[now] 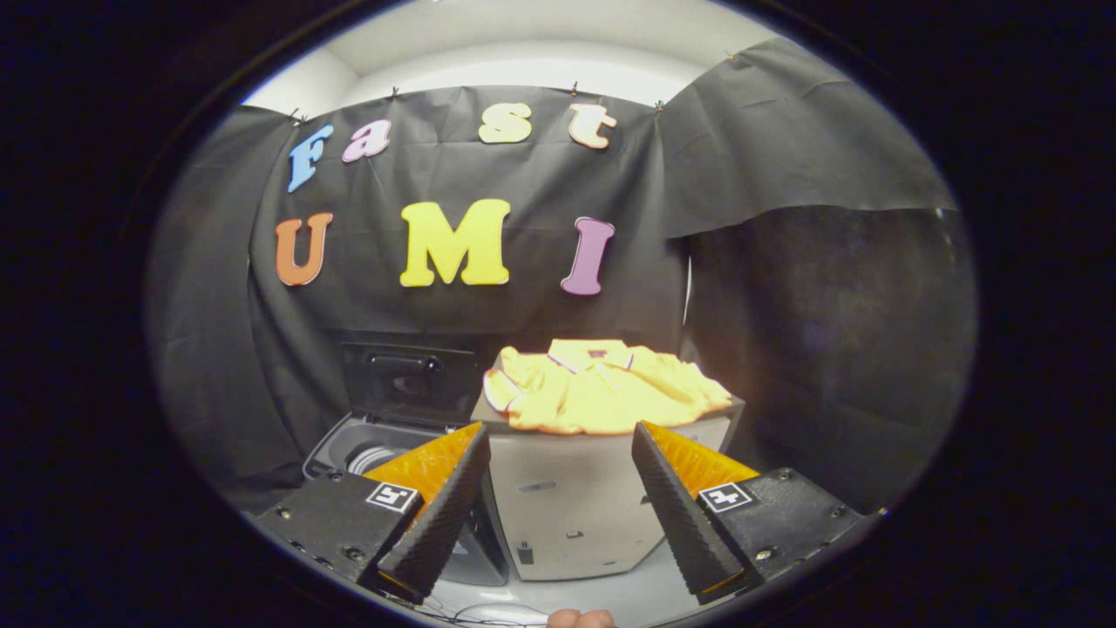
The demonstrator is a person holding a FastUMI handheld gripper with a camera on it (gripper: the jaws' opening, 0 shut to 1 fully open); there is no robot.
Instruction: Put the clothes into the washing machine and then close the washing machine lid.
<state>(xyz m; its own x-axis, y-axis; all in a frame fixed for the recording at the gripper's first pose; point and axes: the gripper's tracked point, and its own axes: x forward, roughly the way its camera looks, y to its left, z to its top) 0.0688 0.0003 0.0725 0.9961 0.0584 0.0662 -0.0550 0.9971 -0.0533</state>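
Clothes (602, 386), a crumpled yellow heap with a collar showing near the top, lie on a pale box-like cabinet (575, 515) beyond the fingers of the hand-held gripper (558, 436). The heap spreads almost to the cabinet's front edge and hangs a little over its left corner. The hand-held gripper is spread wide and grips nothing; open air lies between its two fingers, and through that gap the cabinet's front face shows. The fingertips sit just below the level of the cabinet's top edge, apart from the cloth.

Left of the cabinet and lower down stands the washing machine (362, 453), touching or just beside the cabinet wall; I cannot tell which. Its lid (408, 379) is raised upright against the black cloth wall (218, 349), leaving the round drum mouth uncovered. The left finger hides part of that opening's right rim.

Black cloth closes in behind and on both sides. To the right of the cabinet is a dark free stretch. At the bottom, between the fingers, a fingertip of a person (580, 618) peeks in.
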